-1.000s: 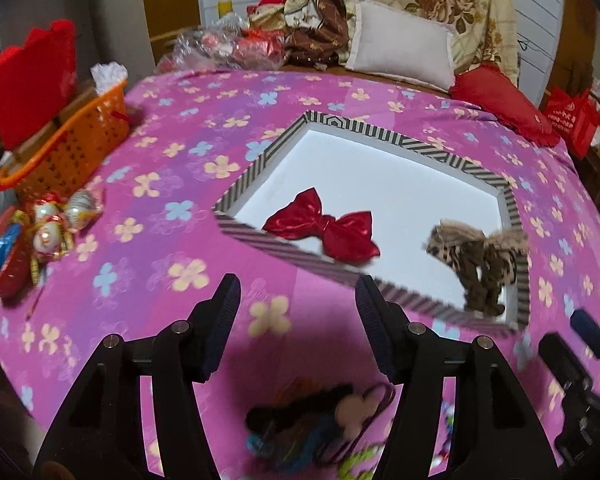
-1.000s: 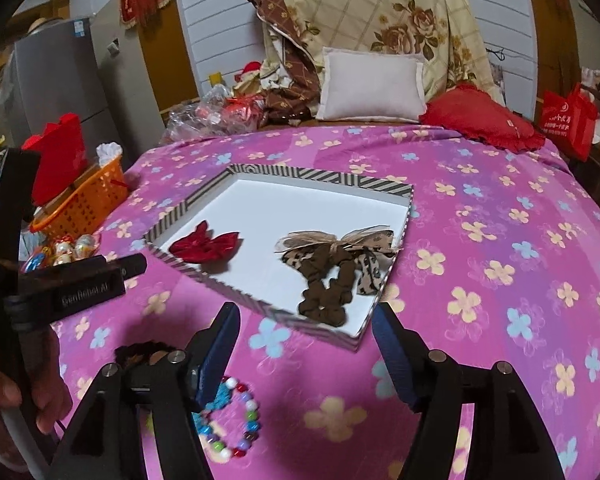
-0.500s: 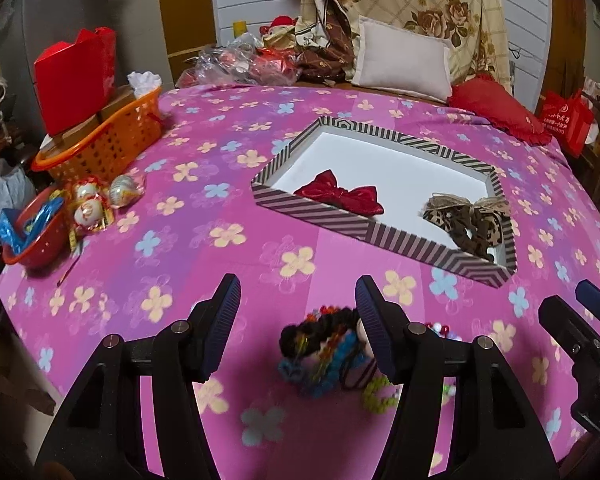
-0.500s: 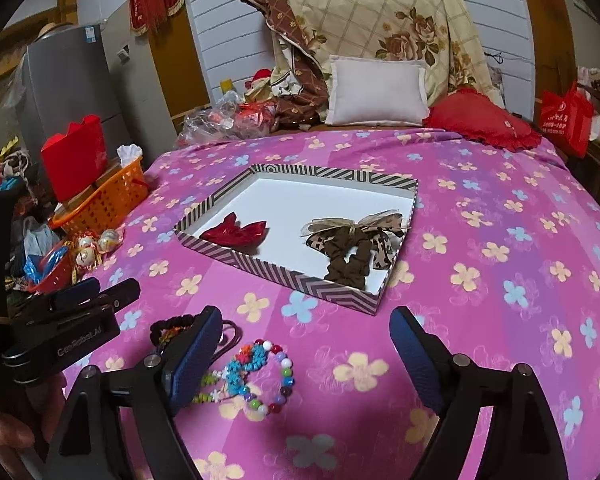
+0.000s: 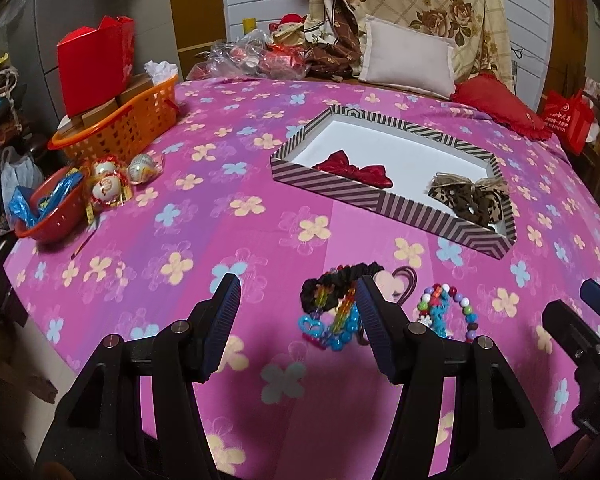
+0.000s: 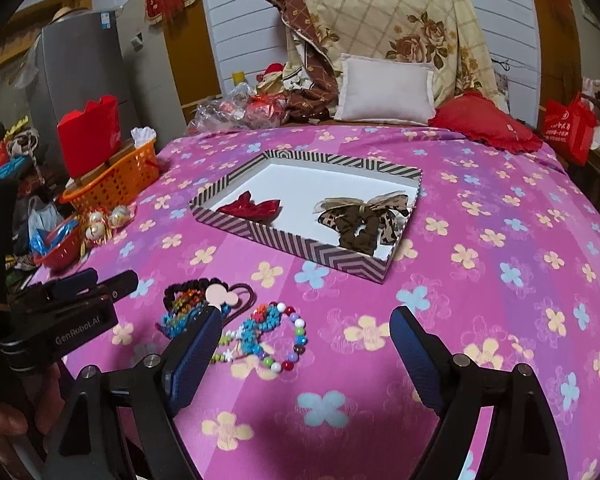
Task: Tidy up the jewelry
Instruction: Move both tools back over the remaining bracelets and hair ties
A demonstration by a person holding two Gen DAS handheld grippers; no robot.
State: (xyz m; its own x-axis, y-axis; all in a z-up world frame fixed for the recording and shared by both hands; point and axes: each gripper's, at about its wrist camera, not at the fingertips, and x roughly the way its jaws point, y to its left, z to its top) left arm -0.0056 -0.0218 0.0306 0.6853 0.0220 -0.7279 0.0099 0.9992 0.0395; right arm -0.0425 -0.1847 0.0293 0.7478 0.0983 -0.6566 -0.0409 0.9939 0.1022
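Note:
A striped shallow box (image 5: 380,200) (image 6: 300,246) lies on the pink flowered cloth. Inside it rest a red bow (image 5: 356,168) (image 6: 252,208) and a leopard-print bow (image 5: 468,196) (image 6: 364,220). In front of the box lies a loose pile: a black scrunchie (image 5: 340,276) (image 6: 188,286), blue and rainbow beads (image 5: 328,328), and a coloured bead bracelet (image 5: 460,308) (image 6: 296,336). My left gripper (image 5: 296,284) is open above the pile's left part, holding nothing. My right gripper (image 6: 306,314) is open over the bracelet's right side, also with nothing in it.
An orange basket (image 5: 120,128) with a red box, a red bowl (image 5: 48,216) and wrapped ornaments (image 5: 108,184) sit along the cloth's left edge. A white pillow (image 6: 384,92) and a red cushion (image 5: 504,108) lie at the far end.
Both grippers have drawn back from the box toward the near edge, so the jewelry pile now shows in front of them. The right jaws stand wider than a second ago.

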